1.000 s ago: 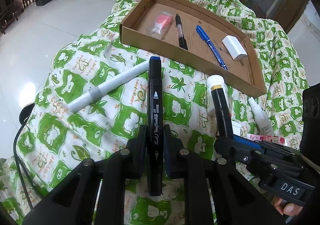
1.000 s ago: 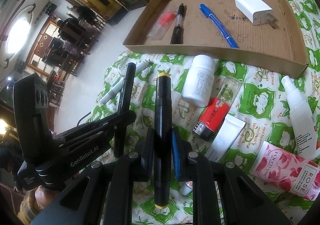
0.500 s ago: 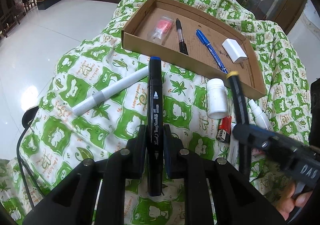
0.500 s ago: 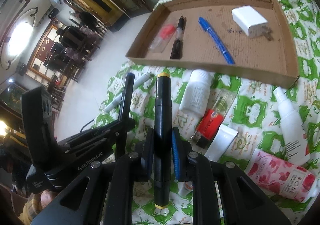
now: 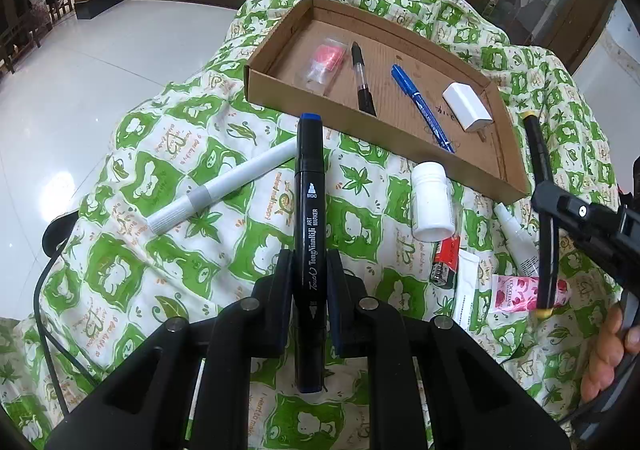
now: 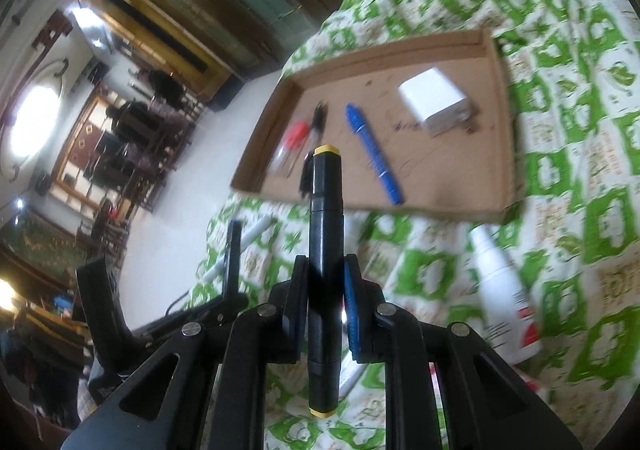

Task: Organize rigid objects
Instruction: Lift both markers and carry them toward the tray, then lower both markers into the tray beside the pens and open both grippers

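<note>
Surface: green-and-white patterned cloth (image 5: 192, 250), white tiled floor beyond.
Left gripper (image 5: 310, 282): clamped tight on a black art marker with blue caps (image 5: 309, 210), held above the cloth.
Right gripper (image 6: 325, 290): closed on a black marker with yellow ends (image 6: 325, 250), tip toward the tray.
Cardboard tray (image 5: 510, 166): holds a black pen (image 5: 362, 78), blue pen (image 5: 420, 106), white charger (image 5: 466, 106), small clear packet (image 5: 324, 64).
Loose on cloth: white marker (image 5: 224, 186), white bottle (image 5: 432, 202), red lighter (image 5: 446, 260), pink floral tube (image 5: 516, 292).
</note>
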Demonstrator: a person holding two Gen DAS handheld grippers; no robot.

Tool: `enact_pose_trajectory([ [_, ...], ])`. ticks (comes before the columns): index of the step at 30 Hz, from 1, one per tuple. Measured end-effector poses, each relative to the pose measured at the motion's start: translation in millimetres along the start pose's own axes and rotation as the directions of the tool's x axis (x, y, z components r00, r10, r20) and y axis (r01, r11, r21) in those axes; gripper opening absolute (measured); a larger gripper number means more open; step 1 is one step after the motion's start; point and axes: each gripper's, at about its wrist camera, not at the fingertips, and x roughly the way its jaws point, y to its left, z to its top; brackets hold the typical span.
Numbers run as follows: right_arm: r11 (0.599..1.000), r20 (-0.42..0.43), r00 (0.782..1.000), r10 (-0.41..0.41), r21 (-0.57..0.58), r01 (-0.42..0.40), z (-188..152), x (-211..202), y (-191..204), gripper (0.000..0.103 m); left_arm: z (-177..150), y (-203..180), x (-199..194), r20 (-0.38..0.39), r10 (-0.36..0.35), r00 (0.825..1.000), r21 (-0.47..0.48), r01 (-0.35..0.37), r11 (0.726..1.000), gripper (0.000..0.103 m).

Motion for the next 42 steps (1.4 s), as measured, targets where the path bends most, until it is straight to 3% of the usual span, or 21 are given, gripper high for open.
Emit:
enact_pose_trajectory([
  [9,0.998,0.026,1.000,0.010,0.057,-0.011,9,-6,-14,0.015,2,-7,-9,0.044,0.047,0.998,0.039,-0.048,0.998,0.013],
  [15,0.999,0.025,1.000,0.018,0.047,-0.019,14,-7,-20,0.015,11,-22,-22,0.114,0.116,0.987,0.110,-0.129,0.986,0.013],
  [23,1.000,0.027,1.000,0.006,0.024,-0.006,25,-6,-21,0.015,24,-43,-30,0.154,0.115,0.981,0.179,-0.143,0.974,0.013],
  [28,1.000,-0.002,1.000,0.027,0.010,-0.027,34,2,-22,0.015,33,-54,-25,0.142,0.098,0.985,0.199,-0.125,0.972,0.013],
  [34,0.999,-0.067,0.998,-0.009,-0.053,0.006,53,23,-26,0.015,52,-59,-13,0.084,0.045,0.995,0.172,-0.059,0.983,0.013],
  [42,1.000,-0.138,0.990,-0.011,0.006,0.012,81,60,-45,0.015,89,-77,15,0.010,-0.032,0.999,0.148,0.030,0.989,0.013],
])
